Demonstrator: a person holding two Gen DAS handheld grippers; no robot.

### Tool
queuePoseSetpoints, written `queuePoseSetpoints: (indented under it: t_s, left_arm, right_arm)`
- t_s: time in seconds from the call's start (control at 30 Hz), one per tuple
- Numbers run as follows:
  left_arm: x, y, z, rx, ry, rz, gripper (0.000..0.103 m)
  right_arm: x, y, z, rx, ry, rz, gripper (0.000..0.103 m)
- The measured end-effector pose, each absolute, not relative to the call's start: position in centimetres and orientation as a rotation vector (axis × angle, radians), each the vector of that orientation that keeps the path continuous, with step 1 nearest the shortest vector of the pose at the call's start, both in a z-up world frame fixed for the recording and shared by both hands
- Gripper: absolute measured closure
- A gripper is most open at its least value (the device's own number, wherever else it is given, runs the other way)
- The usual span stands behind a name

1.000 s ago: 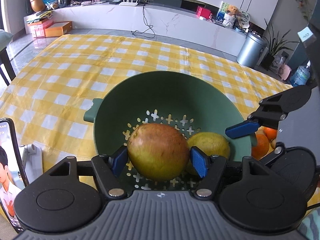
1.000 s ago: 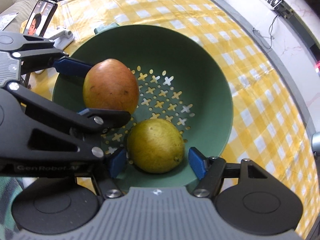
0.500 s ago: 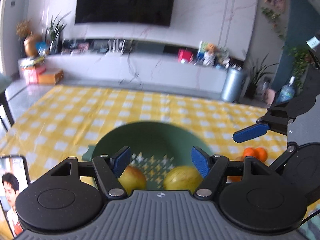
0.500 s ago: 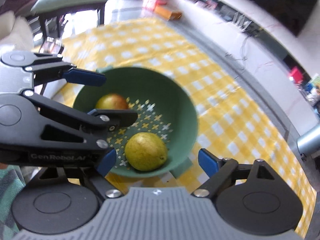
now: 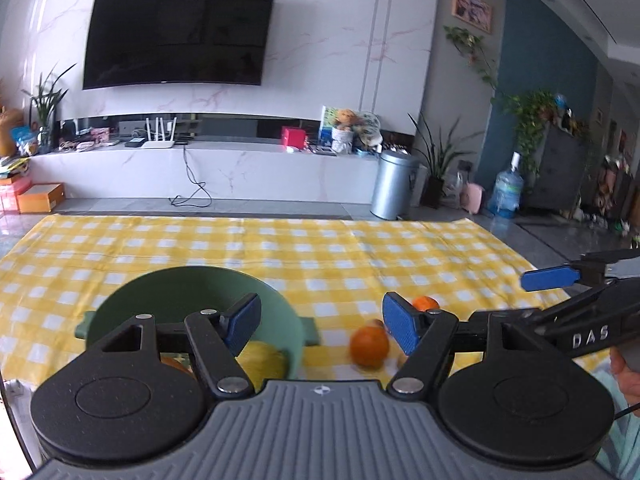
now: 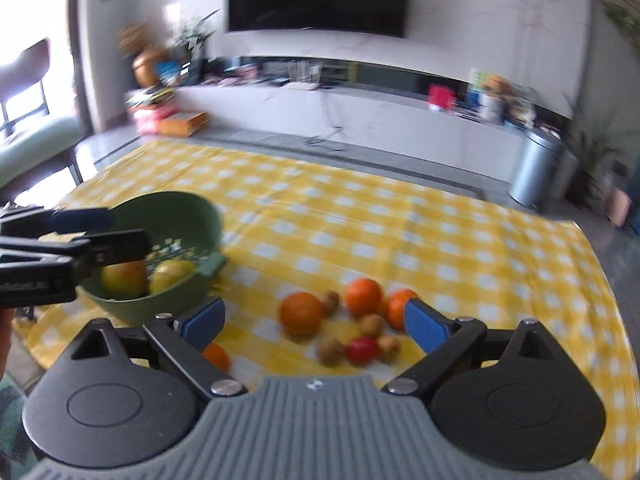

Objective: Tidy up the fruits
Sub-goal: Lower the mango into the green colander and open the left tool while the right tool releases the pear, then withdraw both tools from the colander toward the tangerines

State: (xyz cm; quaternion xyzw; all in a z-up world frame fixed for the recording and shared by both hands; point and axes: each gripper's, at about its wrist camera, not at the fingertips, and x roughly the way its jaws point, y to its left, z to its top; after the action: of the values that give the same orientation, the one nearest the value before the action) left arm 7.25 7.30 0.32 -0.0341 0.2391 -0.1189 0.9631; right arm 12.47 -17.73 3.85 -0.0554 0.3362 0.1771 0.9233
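Both tongs have pulled up and back out of the green colander (image 6: 160, 216), leaving the reddish mango (image 6: 124, 276) and the yellow lemon (image 6: 170, 274) inside it. Left tongs (image 5: 320, 322) gape wide with nothing between them. Right tongs (image 6: 314, 320) have just been opening and stand wide too, gripping nothing. Colander sits toward the left edge of the checked surface (image 6: 440, 240); oranges (image 6: 301, 313) and smaller fruits (image 6: 362, 350) lie loose near the front edge.
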Motion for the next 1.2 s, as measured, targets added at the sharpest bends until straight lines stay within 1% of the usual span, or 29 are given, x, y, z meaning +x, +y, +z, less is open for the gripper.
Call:
queuePoseSetpoints:
  t_s: [0.2, 0.37, 0.67, 0.77, 0.8, 0.83, 0.97, 1.13, 1.2]
  left_arm:
    - [6.4, 4.2, -0.5, -0.017, 0.517, -0.336, 0.021]
    - [6.2, 2.3, -2.4, 0.009, 0.587, -0.382, 0.022]
    - [6.5, 1.2, -5.0, -0.015, 0.628, -0.352, 0.023]
    - [7.0, 1.2, -5.6, -0.02, 0.649, -0.332, 0.025]
    - [7.2, 1.3, -5.8, -0.02, 0.658, -0.335, 0.028]
    - [7.3, 1.3, -6.0, -0.019, 0.671, -0.341, 0.03]
    - [7.7, 1.2, -6.5, -0.01, 0.701, -0.33, 0.03]
    - [8.8, 0.5, -6.2, -0.002, 0.67, -0.299, 0.029]
    - [9.7, 0.0, -6.1, 0.003, 0.672, -0.293, 0.03]
  right_arm:
    - [10.6, -21.2, 1.9, -0.005, 0.679, 0.252, 0.009]
    - [10.1, -22.8, -0.3, 0.048, 0.716, 0.206, 0.009]
    - [10.7, -24.1, -3.3, 0.123, 0.758, 0.152, 0.01]
    - [11.3, -24.4, -3.7, 0.161, 0.767, 0.159, 0.012]
    - [11.5, -24.5, -3.9, 0.173, 0.771, 0.163, 0.015]
    - [11.7, -24.6, -4.0, 0.185, 0.775, 0.168, 0.017]
    - [12.3, -24.6, -4.5, 0.213, 0.789, 0.189, 0.019]
    - [13.5, -25.1, -4.7, 0.282, 0.769, 0.191, 0.019]
    - [14.3, -25.0, -4.7, 0.287, 0.76, 0.181, 0.021]
